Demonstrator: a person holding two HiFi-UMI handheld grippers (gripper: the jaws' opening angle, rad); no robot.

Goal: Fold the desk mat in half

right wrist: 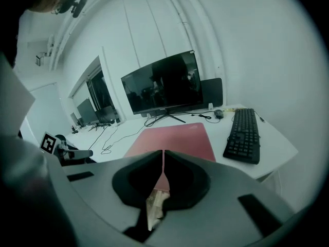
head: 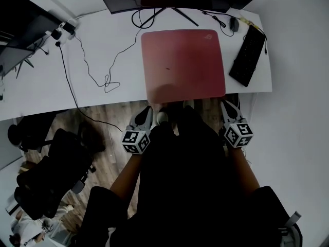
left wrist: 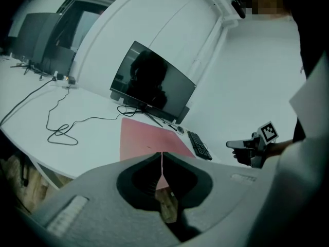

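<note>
The red desk mat (head: 182,66) lies flat and unfolded on the white desk (head: 46,86), its near edge at the desk's front edge. My left gripper (head: 147,110) hovers just short of the mat's near left corner, jaws shut with nothing between them. My right gripper (head: 227,106) is held just short of the near right corner, also shut and empty. In the left gripper view the mat (left wrist: 146,138) lies ahead of the closed jaws and the right gripper (left wrist: 252,147) shows at the right. In the right gripper view the mat (right wrist: 175,137) stretches ahead.
A black keyboard (head: 248,56) lies right of the mat, with a mouse (head: 234,24) behind it. The monitor's stand (head: 169,12) is behind the mat. Cables (head: 105,81) trail over the desk's left part. A black office chair (head: 49,174) stands on the wooden floor at left.
</note>
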